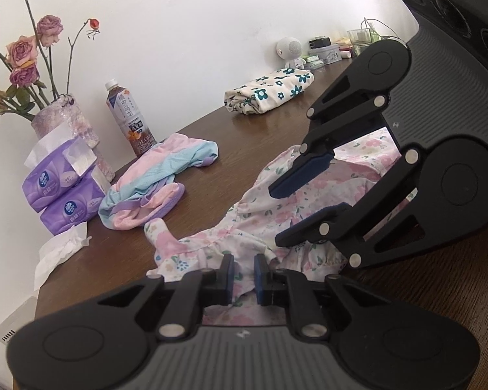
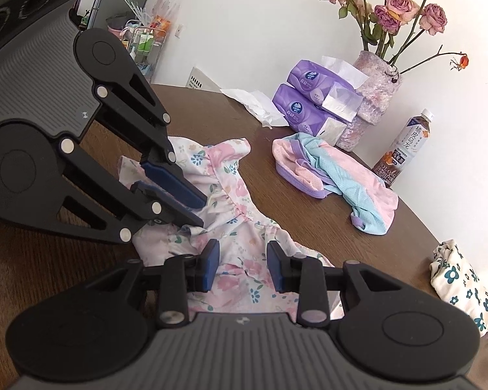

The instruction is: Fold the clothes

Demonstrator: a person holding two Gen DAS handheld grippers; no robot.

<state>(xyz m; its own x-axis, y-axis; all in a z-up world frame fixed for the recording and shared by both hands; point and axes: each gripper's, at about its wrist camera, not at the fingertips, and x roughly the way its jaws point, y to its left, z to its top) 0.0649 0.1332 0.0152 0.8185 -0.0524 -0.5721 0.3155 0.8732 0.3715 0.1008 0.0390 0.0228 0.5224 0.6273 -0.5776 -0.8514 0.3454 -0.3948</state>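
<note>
A crumpled white garment with pink flowers (image 1: pixel 244 221) (image 2: pixel 231 195) lies on the brown wooden table (image 1: pixel 260 130). My left gripper (image 1: pixel 244 273) (image 2: pixel 200 213) is at its near edge, its blue pads drawn close with a bunch of the cloth pinched between them. My right gripper (image 2: pixel 243 268) (image 1: pixel 276 216) hovers over the same garment with its fingers apart; cloth lies between and under them, unpinched. A pastel pink, blue and purple garment (image 1: pixel 153 182) (image 2: pixel 341 175) lies loose further off. A folded cream garment with teal flowers (image 1: pixel 270 89) (image 2: pixel 462 279) rests apart.
Two stacked purple tissue packs (image 1: pixel 61 191) (image 2: pixel 312 104), a vase of dried roses (image 1: pixel 68 120) (image 2: pixel 374 97) and a tea bottle (image 1: pixel 130 120) (image 2: pixel 406 149) stand along the wall. A loose white tissue (image 1: pixel 61 250) (image 2: pixel 253 104) lies near the table's end. Small items crowd the far corner (image 1: pixel 325 52).
</note>
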